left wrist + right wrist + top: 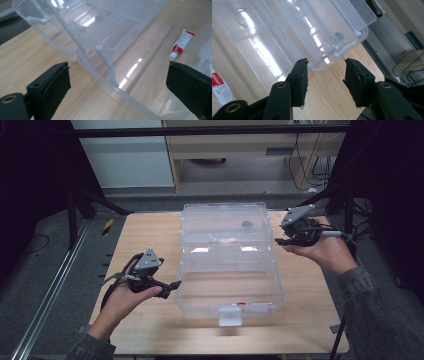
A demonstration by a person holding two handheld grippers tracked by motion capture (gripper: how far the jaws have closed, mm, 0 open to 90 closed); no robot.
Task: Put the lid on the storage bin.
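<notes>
Two free grippers beside the open clear box

The clear box (227, 265) lies open in the middle of the table (145, 235); left gripper (172, 285) at its left wall, jaws wide, and right gripper (280, 241) at its far right corner, jaws half apart — both hold nothing. I judge a rim grip is best taken squarely. The left gripper view shows a small tube (181, 44) inside — in the high view it is only a faint mark.

A wooden desk (150, 240) is standing on a grey floor (45, 275). Behind it, a white panel (127, 160) and a pale cabinet (240, 145) are lining the back. Cables (305, 160) are hanging at right. Dark frame bars (75, 205) are flanking the sides.
</notes>
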